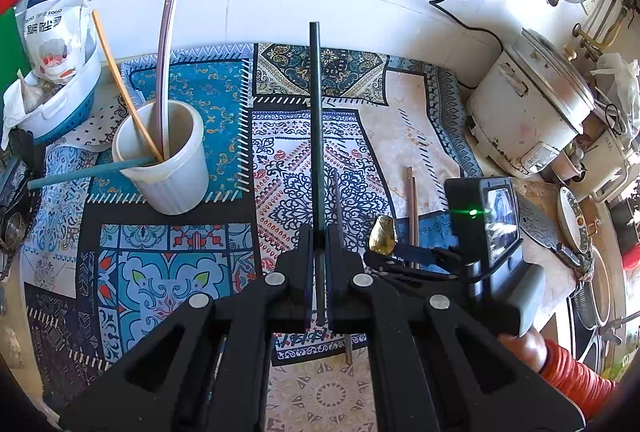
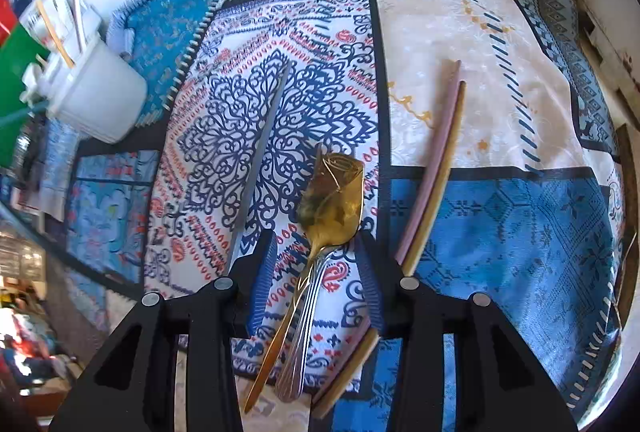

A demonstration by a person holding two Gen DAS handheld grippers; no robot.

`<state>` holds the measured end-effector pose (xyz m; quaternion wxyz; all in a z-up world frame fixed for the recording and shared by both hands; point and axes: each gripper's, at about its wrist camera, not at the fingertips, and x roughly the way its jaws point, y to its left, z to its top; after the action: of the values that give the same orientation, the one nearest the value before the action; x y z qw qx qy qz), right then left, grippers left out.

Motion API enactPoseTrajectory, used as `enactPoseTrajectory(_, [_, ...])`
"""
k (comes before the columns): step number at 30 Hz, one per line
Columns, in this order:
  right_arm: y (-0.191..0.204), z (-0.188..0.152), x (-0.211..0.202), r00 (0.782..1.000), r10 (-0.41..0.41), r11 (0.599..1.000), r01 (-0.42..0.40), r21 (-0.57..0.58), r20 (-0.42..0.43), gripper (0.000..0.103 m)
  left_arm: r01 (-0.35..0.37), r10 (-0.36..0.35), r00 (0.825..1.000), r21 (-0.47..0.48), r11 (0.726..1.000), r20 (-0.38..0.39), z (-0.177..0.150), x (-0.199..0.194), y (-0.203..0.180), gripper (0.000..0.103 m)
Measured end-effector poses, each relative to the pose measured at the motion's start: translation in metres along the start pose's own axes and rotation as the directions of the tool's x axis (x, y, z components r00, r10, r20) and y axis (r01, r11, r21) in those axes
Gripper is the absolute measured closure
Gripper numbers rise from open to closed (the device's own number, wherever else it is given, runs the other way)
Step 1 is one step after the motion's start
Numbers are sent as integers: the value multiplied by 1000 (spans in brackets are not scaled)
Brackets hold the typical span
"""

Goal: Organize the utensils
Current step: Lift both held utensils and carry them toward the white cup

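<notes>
Between the right gripper's [image 2: 316, 272] spread jaws lie two stacked utensils, a gold spoon [image 2: 334, 192] over a silver-handled one [image 2: 306, 316], and that stack is the worry: closing now, the pads might catch only the upper handle and leave the other behind, or skew both so they slide out on the lift. The jaws stand partly apart, and neither blue pad seems to press on either handle. Just outside the right jaw rest a pink chopstick [image 2: 434, 160] and a wooden chopstick [image 2: 440, 184]; outside the left jaw lies a grey chopstick [image 2: 262, 148].

The left gripper [image 1: 320, 244] is pinched tight on a dark chopstick [image 1: 316, 120] jutting far ahead of its tips, so swinging it toward the white cup [image 1: 168, 160] up and to the left could knock the sticks already standing there.
</notes>
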<state>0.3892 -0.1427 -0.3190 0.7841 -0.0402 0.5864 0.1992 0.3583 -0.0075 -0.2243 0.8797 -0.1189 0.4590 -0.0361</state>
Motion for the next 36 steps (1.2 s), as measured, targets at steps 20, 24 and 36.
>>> enactPoseTrajectory(20, [-13, 19, -18, 994, 18, 999, -22, 37, 107, 71, -17, 18, 1000, -22, 1000, 23, 3, -9, 6, 100])
enactPoseTrajectory(24, [-17, 17, -43, 987, 29, 999, -34, 32, 160, 71, -13, 14, 999, -21, 1000, 37, 6, -11, 5, 100])
enactPoseTrajectory(36, [-4, 25, -93, 953, 65, 998, -59, -26, 297, 71, -15, 17, 994, -15, 1000, 110, 21, -23, 2, 100])
